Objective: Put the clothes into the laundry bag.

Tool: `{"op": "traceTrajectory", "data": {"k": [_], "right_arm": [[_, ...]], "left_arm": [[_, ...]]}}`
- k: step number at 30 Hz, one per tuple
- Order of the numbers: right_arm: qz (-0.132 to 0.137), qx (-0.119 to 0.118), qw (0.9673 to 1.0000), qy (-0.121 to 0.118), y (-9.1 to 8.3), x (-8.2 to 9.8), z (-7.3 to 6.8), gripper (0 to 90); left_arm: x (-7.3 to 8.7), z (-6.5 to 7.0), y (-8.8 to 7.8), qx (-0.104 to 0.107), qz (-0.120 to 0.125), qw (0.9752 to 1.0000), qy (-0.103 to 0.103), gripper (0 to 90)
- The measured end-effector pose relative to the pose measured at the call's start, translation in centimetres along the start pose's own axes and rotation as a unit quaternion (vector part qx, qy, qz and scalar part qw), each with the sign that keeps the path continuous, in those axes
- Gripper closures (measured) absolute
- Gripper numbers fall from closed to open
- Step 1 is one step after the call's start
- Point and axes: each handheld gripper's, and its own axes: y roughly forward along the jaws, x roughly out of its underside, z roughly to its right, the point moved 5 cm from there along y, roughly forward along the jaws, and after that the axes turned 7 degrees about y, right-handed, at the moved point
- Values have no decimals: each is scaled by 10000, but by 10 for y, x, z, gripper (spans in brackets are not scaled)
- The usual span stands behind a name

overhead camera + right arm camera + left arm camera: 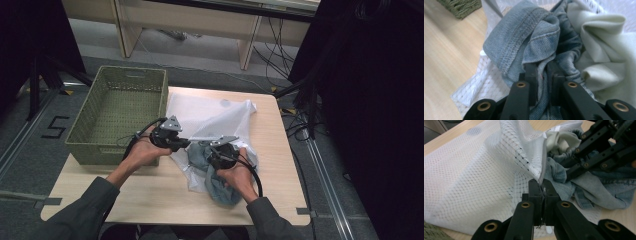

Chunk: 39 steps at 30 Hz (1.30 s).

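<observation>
**Both claws clamped: left on mesh bag edge, right on denim**

Left claw [541, 185] is closed on the zipper edge of the white mesh bag [474, 177], lower centre of the left gripper view. Bag edge rises from the pinch toward top centre, mouth lifted open.

Right claw [541, 68] is closed on a fold of the blue denim garment [524, 32], lower centre of the right gripper view. Fabric is bunched between the jaws. No earlier frame to compare.

Denim sits at the bag mouth, partly on the mesh, partly spilling toward the bottom of the high view under the right hand [235, 175]. A cream cloth [604, 50] lies touching the denim, right side of the right gripper view.

In the high view the bag spreads over the centre of the wooden surface [280, 200]. Left hand [142, 152] is just left of the bag. The two claws are near each other, centre frame. Green woven basket [85, 135] stands at upper left, touching the bag's left edge.
</observation>
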Motion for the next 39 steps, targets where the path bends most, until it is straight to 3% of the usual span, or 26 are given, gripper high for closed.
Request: {"op": "traceTrajectory", "data": {"k": [2,3,4,5,6,7,8,10,12,16,19,24,27,28,29,30,32,34,36,37,39], "right_arm": [[9,-11,10000,-68,1,0,0,818],[-34,-45,10000,7,-1,0,-1,818],[118,0,9999,-34,2,0,0,818],[84,-81,9999,90,0,-1,0,818],[36,-90,10000,10,-1,0,1,818],[179,-92,9997,123,1,-1,1,818],[36,-116,9998,177,-2,-1,1,818],[36,-137,9998,152,-2,-1,1,817],[43,-166,9997,175,-1,-1,0,817],[54,-167,9998,78,-1,-1,3,816],[196,-140,9996,160,0,-2,1,815],[92,-238,9996,82,-2,-2,0,815],[237,-186,9994,-195,-1,-4,3,815],[225,-190,9994,-172,-1,-4,3,815],[225,-187,9994,-174,-2,-4,3,815],[305,-177,9994,-50,-1,-5,0,815],[175,-185,9995,-194,-3,-4,0,815],[330,-48,9987,-396,-1,-6,0,815],[209,-33,9989,-423,-3,-6,-2,816],[299,74,9987,-412,-3,-6,-3,816],[159,23,9993,-340,-6,-5,-3,818]], "left_arm": [[2,3,2,-31,-56,9999,111,852],[2,5,3,-24,-81,9999,148,850],[3,8,3,-44,-105,9998,161,844],[3,9,3,-73,-123,9995,284,829],[2,13,2,-144,-82,9996,232,795],[1,16,0,-183,-49,9994,292,786],[0,19,-3,-250,-1,9991,330,768],[-1,28,-11,-394,79,9980,478,705],[3,40,-16,-448,132,9980,428,703],[29,63,-2,-450,-145,9988,-117,585],[49,77,17,-350,-452,9970,-518,493],[59,90,42,-320,-683,9950,-662,376],[60,92,55,-353,-678,9942,-757,430],[61,94,60,-364,-734,9942,-699,473],[63,94,63,-406,-826,9942,-558,529],[63,94,65,-408,-721,9948,-588,599],[62,93,64,-352,-752,9953,-506,746],[64,94,63,-283,-740,9955,-526,854],[66,94,60,-182,-740,9962,-432,881],[68,95,57,-112,-734,9961,-470,884],[73,99,51,-57,-739,9960,-502,887]]}}
